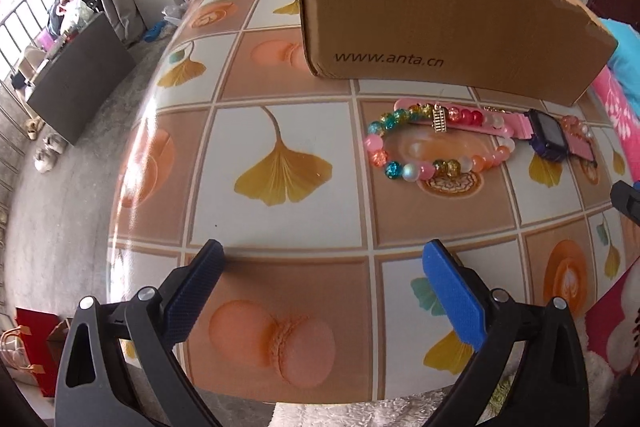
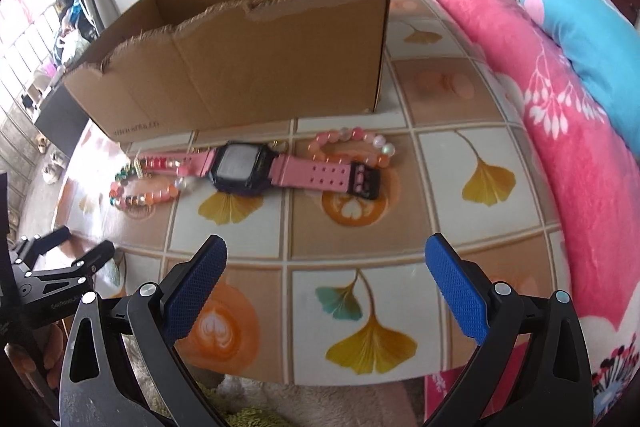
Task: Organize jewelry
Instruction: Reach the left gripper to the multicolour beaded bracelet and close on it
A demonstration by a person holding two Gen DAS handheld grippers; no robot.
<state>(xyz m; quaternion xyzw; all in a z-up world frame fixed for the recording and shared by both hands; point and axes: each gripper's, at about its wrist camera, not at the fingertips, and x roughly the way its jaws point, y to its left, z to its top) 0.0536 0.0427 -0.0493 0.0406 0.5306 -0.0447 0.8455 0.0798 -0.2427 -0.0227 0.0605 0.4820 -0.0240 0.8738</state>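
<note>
Both the left claw (image 1: 322, 291) and right claw (image 2: 326, 287) hang spread and empty. Before the cardboard box (image 2: 240, 67), the pink watch (image 2: 256, 169) overlaps the multicoloured bead bracelet (image 1: 432, 143) and the pink bead bracelet (image 2: 352, 147); lifting one could drag its neighbours.

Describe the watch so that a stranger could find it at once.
Find the cardboard box on the patterned table. In front of it lies the watch, between two bead bracelets. Only it has a dark square face and a flat pink strap with holes.
</note>
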